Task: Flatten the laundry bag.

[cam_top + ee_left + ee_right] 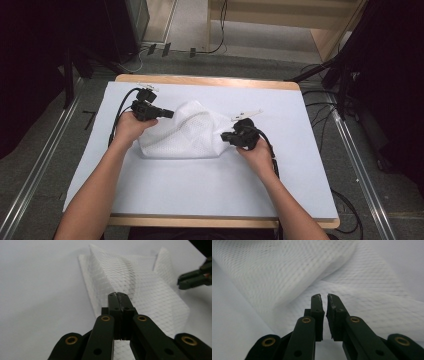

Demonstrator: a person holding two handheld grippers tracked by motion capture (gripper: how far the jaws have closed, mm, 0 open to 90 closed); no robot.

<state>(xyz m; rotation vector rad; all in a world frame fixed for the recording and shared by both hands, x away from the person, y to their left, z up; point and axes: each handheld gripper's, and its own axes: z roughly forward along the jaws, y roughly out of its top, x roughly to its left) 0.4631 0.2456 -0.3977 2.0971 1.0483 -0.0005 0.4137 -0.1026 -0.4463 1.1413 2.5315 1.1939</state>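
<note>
White mesh cloth [185, 132], crumpled, is held mid-table on the white sheet [200, 190], its long axis running left to right between the two hands. At its near-right end the right gripper [226, 137] is seen with jaws slightly parted and nothing pinched between them, the cloth lying just ahead and to its left. At the far-left corner the left gripper [169, 114] is clamped on the mesh, a fold being raised there.
</note>
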